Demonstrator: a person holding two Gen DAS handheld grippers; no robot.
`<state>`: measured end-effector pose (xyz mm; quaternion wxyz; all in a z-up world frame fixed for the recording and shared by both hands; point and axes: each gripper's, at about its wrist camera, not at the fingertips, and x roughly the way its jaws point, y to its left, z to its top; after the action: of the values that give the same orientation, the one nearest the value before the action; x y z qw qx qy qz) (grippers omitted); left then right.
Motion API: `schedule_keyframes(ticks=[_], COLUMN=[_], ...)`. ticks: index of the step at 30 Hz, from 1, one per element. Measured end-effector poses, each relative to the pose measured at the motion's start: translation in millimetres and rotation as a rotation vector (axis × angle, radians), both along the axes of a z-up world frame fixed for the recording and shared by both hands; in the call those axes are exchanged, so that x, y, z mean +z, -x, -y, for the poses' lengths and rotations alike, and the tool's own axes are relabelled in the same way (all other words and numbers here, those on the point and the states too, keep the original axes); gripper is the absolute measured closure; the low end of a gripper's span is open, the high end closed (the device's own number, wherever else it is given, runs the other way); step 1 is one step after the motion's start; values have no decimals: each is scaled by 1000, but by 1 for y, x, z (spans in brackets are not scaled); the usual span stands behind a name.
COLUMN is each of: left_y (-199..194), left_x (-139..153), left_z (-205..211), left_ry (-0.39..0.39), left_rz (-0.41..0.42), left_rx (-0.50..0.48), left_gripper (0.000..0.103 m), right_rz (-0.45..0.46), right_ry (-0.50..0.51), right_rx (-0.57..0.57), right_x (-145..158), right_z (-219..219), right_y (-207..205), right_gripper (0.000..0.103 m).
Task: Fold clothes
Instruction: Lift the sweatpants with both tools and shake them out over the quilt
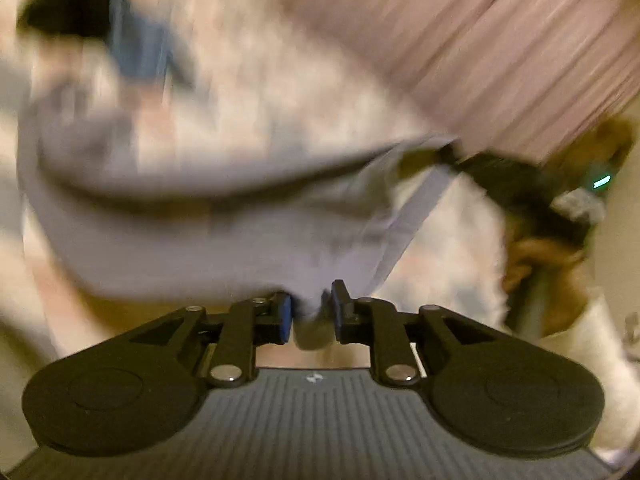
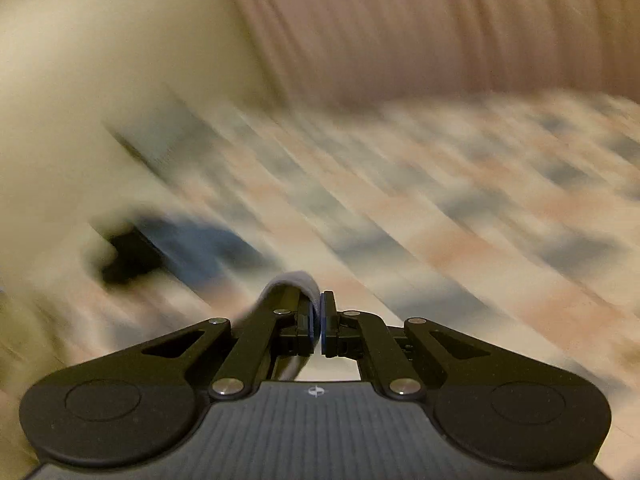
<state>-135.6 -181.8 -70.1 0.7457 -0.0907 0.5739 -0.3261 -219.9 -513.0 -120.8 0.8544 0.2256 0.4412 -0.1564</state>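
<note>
A pale lilac-grey garment [image 1: 224, 232] hangs stretched across the left wrist view, badly blurred. My left gripper [image 1: 310, 312] is shut on a bunched fold of its lower edge. In the same view the right gripper [image 1: 508, 184] shows at the right, gripping the garment's far corner, with a hand [image 1: 536, 260] below it. In the right wrist view my right gripper [image 2: 320, 320] is shut on a thin edge of the same grey cloth [image 2: 292, 282], which loops over the left finger. The rest of the garment is out of sight there.
A patterned bedspread [image 2: 440, 208] in pink, blue and cream lies below, smeared by motion. A pink pleated curtain [image 1: 500, 40] hangs behind. Dark blue and black shapes [image 2: 168, 248] lie on the bed at left, too blurred to name.
</note>
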Motion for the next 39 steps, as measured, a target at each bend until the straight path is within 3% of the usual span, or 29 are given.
schedule_keyframes(ticks=[1, 2, 6, 8, 10, 12, 14, 16, 22, 26, 28, 33, 35, 36, 37, 39], left_y=[0, 0, 7, 21, 42, 62, 75, 88, 101, 117, 125, 148, 151, 153, 154, 157], left_x=[-17, -34, -44, -47, -53, -71, -94, -118, -169, -192, -203, -214, -205, -200, -196, -179], left_z=[5, 10, 4, 2, 1, 1, -3, -5, -20, -18, -17, -8, -1, 3, 6, 19], left_ry=[-56, -112, -141, -158, -171, -168, -160, -114, 31, 114, 155, 223, 178, 154, 130, 71], left_rz=[-48, -95, -115, -117, -143, -180, -229, -304, -468, -494, -505, -423, -375, -351, -326, -246], left_rx=[-20, -40, -82, -111, -135, -125, -93, -35, 208, 369, 450, 624, 626, 624, 623, 585], left_gripper=[89, 91, 88, 84, 83, 79, 76, 70, 58, 56, 61, 67, 81, 96, 98, 99], right_rz=[-62, -124, -246, -241, -212, -190, -179, -169, -135, -120, -131, -134, -153, -154, -147, -118], right_ry=[7, 14, -28, -73, -108, -128, -144, -159, -242, -310, -311, -314, -348, -357, -362, -367], right_rx=[-27, -53, -124, -121, -103, -85, -66, -52, -52, -13, 59, 222, 238, 241, 241, 247], right_x=[-14, -27, -68, -72, -72, -69, -69, -71, -101, -130, -142, -166, -179, -180, -178, -166], right_z=[12, 25, 26, 22, 20, 20, 23, 27, 57, 73, 78, 83, 81, 80, 79, 81], right_y=[17, 34, 104, 117, 115, 104, 93, 80, 36, 7, -2, -10, -12, -13, -13, -13], right_gripper=[81, 81, 80, 79, 69, 62, 62, 53, 43, 43, 43, 43, 50, 89, 97, 98])
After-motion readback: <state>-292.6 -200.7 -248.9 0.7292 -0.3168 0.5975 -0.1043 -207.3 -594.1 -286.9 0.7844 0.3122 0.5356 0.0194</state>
